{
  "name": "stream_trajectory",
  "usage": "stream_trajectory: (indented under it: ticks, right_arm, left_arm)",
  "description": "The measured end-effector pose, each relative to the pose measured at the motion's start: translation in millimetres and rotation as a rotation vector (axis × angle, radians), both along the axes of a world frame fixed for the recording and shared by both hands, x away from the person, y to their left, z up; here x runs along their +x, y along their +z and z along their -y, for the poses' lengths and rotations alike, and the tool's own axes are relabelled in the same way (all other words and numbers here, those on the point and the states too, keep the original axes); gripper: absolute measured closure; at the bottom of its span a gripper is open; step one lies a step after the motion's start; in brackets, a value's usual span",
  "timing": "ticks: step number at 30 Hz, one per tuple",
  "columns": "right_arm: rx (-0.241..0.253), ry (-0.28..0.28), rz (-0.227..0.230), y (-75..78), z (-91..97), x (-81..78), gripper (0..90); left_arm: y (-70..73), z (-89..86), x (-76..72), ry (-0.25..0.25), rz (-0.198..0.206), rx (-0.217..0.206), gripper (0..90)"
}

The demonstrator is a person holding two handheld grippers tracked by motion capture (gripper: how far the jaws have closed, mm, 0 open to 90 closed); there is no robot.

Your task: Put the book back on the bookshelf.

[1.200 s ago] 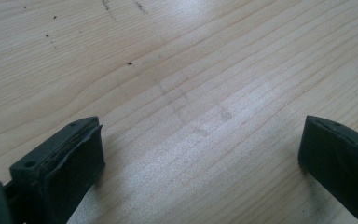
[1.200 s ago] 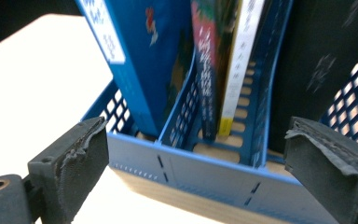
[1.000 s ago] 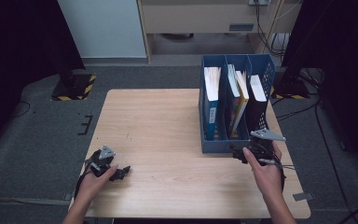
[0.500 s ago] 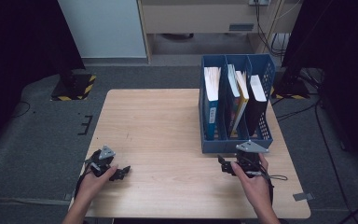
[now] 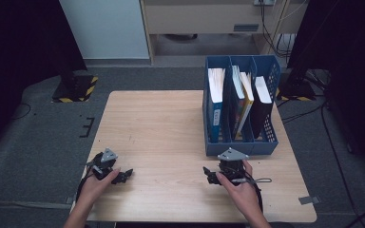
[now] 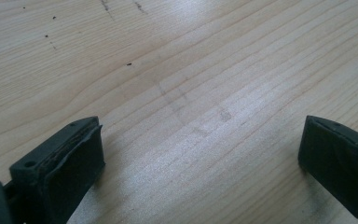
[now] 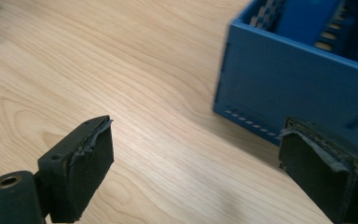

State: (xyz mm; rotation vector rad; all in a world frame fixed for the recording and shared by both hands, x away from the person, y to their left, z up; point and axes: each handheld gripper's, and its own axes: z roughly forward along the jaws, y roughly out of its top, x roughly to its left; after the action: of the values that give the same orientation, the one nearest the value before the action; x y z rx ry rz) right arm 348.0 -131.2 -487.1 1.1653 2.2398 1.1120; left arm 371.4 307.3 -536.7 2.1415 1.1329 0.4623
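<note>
My right gripper [image 5: 212, 175] jaws wide, holding nothing, low on pale wooden table [image 5: 161, 123], just below blue plastic file box [image 5: 240, 142] at frame right. Left gripper [image 5: 121, 175] jaws wide too, empty, resting lower left.

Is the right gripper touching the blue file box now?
Apart. In the right gripper view the right gripper stands open and empty, and bare table lies between its pads and the blue file box.

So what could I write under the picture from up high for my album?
Two hands hold open claws, left claw and right claw, on a wooden table beside a blue rack of books.
</note>
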Motion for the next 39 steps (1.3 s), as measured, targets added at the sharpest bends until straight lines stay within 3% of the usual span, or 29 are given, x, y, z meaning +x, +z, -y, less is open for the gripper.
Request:
stream_trajectory:
  ticks: [14,25,32,39]
  right_arm:
    - [-0.019,0.106,-0.020,-8.1,-46.1,1.2,10.5]
    - [-0.039,0.144,-0.079,-24.6,-73.4,12.0,10.4]
    - [-0.029,0.120,-0.100,-31.8,-86.8,26.5,10.4]
    - [-0.039,0.026,-0.108,-42.9,-94.3,42.5,10.3]
  left_arm:
    - [0.0,0.0,0.0,-0.001,-0.001,0.000,0.0]
    - [0.0,0.1,0.0,-0.002,-0.001,0.000,0.0]
    - [0.0,0.0,0.1,-0.003,-0.001,0.000,0.0]
    - [0.0,0.0,0.1,-0.004,0.000,0.000,0.0]
